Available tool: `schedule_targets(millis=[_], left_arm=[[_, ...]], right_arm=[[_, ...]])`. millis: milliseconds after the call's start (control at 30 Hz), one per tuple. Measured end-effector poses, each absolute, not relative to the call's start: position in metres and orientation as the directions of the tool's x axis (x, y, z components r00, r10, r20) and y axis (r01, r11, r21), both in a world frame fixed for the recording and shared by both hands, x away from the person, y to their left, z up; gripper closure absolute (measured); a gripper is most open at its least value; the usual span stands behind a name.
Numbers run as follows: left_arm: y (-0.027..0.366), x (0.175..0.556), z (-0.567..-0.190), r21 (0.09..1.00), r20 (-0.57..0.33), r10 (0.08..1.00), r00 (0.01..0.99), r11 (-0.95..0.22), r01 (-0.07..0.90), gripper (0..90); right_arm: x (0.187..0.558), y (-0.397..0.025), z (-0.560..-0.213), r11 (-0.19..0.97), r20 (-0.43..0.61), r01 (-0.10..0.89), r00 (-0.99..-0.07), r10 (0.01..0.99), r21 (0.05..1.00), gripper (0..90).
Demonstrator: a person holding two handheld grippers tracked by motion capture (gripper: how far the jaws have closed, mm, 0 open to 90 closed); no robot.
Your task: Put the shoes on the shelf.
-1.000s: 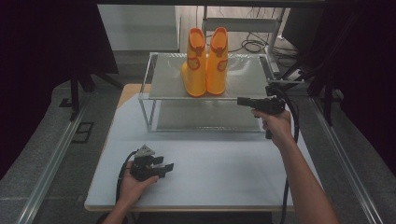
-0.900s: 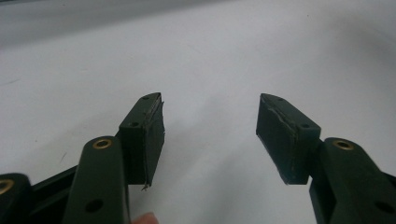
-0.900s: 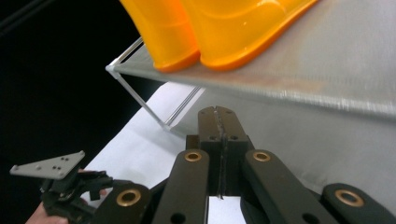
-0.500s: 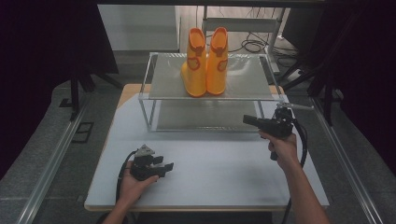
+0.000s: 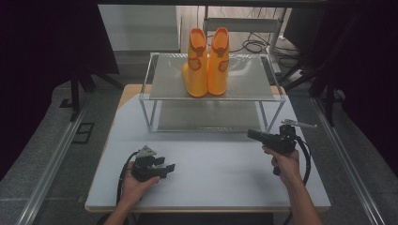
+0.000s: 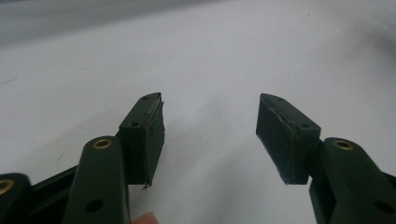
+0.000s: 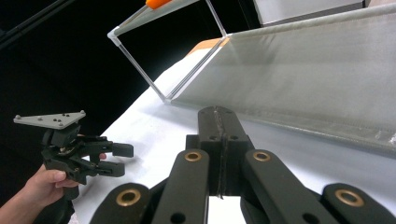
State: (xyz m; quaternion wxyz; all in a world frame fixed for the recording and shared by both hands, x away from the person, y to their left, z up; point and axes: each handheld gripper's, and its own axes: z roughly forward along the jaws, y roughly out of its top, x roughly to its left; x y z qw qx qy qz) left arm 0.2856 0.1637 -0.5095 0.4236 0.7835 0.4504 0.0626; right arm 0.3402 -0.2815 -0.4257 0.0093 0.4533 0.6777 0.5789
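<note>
Lower and nearer the desk's (image 5: pixel 211 183) front edge now, right gripper (image 5: pixel 256 136) fingers pressed together; left gripper (image 5: pixel 165 168) fingers spread, empty.

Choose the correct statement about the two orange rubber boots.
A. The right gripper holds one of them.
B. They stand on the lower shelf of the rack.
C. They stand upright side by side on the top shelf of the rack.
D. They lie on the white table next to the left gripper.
C: in the high view the orange rubber boots stand upright, side by side, on the top shelf of the rack, far from both grippers.
</note>
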Motion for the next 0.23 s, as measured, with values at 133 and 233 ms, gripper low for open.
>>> schedule_targets(millis=[133,233], left_arm=[[0.1641,0.2858,-0.5095,0.72,-0.283,0.759,0.586,-0.235,0.653,41.4],[0.1648,0.2859,-0.5093,0.72,-0.282,0.76,0.585,-0.234,0.653,41.3]], right_arm=[[0.3405,-0.2819,-0.4253,-0.077,0.503,0.597,-0.592,0.63,0.799,89.4],[0.3396,-0.2816,-0.4266,-0.072,0.496,0.591,-0.598,0.63,0.804,82.3]])
